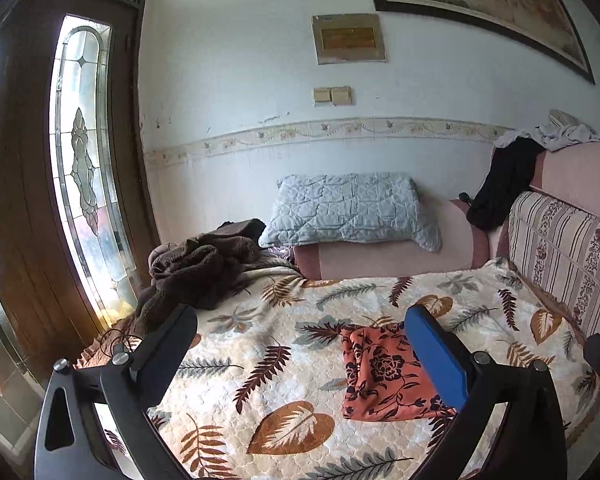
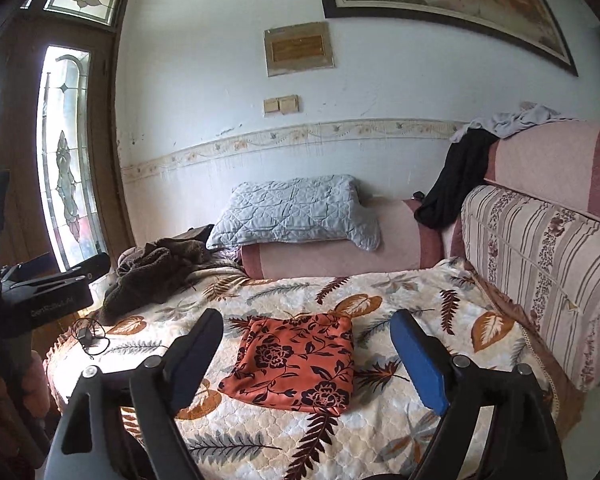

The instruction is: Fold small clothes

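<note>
An orange cloth with dark flowers (image 2: 296,364) lies folded into a flat square on the leaf-patterned bedspread (image 2: 384,304). It also shows in the left wrist view (image 1: 380,376), partly behind the blue finger pad. My right gripper (image 2: 306,326) is open and empty, held above and just in front of the cloth. My left gripper (image 1: 300,318) is open and empty, to the left of the cloth and above the bedspread (image 1: 260,360). The left gripper's body also shows at the left edge of the right wrist view (image 2: 40,292).
A brown fleece garment (image 2: 156,272) is heaped at the bed's far left corner. A grey quilted pillow (image 2: 296,212) rests on a pink bolster. A striped backrest (image 2: 548,280) runs along the right, with dark and pale clothes (image 2: 456,180) draped over it. A cable (image 2: 90,338) lies near the left edge.
</note>
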The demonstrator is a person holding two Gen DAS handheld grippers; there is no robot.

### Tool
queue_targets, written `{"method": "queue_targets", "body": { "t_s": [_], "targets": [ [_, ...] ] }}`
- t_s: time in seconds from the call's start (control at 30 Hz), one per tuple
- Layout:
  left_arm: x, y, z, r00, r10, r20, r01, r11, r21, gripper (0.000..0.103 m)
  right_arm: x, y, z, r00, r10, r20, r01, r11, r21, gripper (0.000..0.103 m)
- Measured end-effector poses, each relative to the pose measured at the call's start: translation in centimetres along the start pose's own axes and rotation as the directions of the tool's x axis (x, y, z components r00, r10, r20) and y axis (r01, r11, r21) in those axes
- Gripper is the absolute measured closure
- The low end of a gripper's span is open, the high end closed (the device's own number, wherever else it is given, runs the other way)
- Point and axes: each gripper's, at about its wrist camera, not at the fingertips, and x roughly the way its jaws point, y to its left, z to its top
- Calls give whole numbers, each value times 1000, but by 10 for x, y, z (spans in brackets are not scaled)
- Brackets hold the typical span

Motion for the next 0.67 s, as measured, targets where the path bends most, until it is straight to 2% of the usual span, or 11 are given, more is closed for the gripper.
{"method": "queue_targets", "body": {
  "t_s": [0.1,0.13,0.2,0.27,0.37,0.43,0.53,0.67],
  "targets": [
    [-13,2,5,1000,-1,26,1,1000,-8,0,-9,-2,-3,1000,-18,25,17,1000,17,10],
    [-16,3,6,1000,-4,28,4,1000,-11,0,-14,-5,-4,999,-10,51,9,999,31,9],
    [-19,4,8,1000,-11,28,11,1000,-15,0,-23,-9,-6,995,10,100,-16,998,56,1],
    [-22,5,8,999,-7,31,7,1000,-17,0,-26,-11,-5,992,48,115,-55,997,58,0],
    [-23,5,9,999,-2,35,3,1000,-22,0,-28,-3,-3,992,4,124,-6,1000,15,0],
    [-22,6,8,999,-9,37,10,1000,-28,0,-25,3,-3,993,-18,117,20,1000,-21,0],
    [-25,8,6,997,-37,63,39,999,-28,0,-17,12,-6,996,-13,90,17,999,-46,0],
    [-17,4,5,996,-3,87,3,1000,1,0,1,20,-9,999,-20,50,23,998,-60,0]
  ]
}}
